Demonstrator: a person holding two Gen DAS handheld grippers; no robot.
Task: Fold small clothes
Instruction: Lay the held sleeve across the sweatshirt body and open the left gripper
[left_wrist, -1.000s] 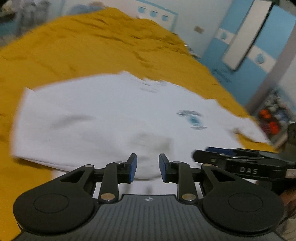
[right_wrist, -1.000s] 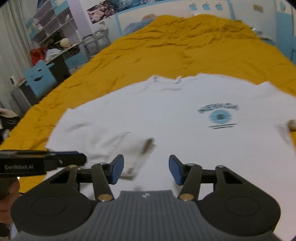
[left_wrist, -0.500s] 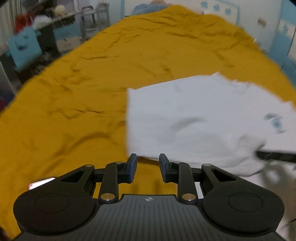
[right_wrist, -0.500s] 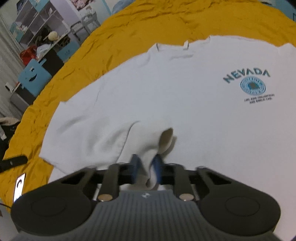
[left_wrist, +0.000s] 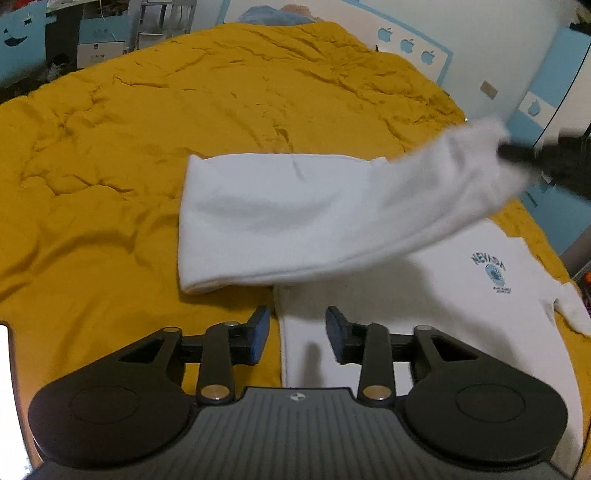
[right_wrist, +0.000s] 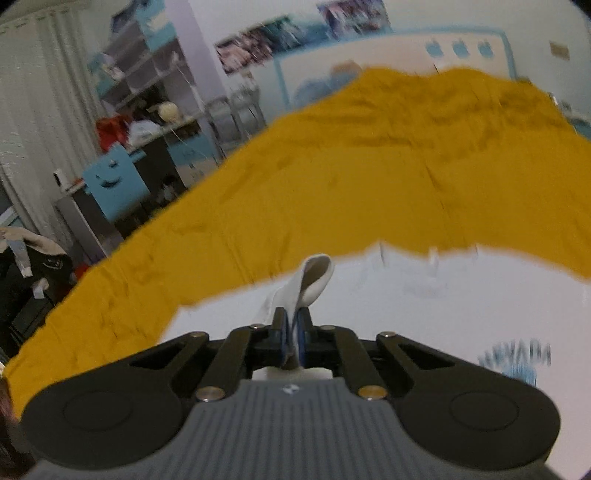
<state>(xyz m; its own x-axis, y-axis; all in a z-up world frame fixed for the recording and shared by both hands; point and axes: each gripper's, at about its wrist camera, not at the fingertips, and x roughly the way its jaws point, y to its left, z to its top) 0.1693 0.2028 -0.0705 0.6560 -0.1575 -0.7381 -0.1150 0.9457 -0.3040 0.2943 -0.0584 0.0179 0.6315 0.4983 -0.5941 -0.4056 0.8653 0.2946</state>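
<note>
In the left wrist view, one white cotton T-shirt lies on the one wrinkled mustard-yellow bedspread, its left side lifted and drawn over toward the right, where a blurred black tool pinches the raised corner. The chest print reads "NEVADA" in dark teal above a round blue emblem; the smaller lines under it are too fine to read. The left gripper hovers low over the shirt's near hem edge with its two blue-padded fingers partly apart; its jaws have just been opening, and nothing is pinched between them. Three blue apple shapes mark the white headboard. In the right wrist view, the right gripper has its jaws pressed together on a fold of the white shirt fabric, a loop of which stands up beyond the tips. The same shirt spreads blurred below, with the "NEVADA" lettering smeared. One blue panel with a smiling face stands beside the bed, and posters on the wall are too blurred to read.
</note>
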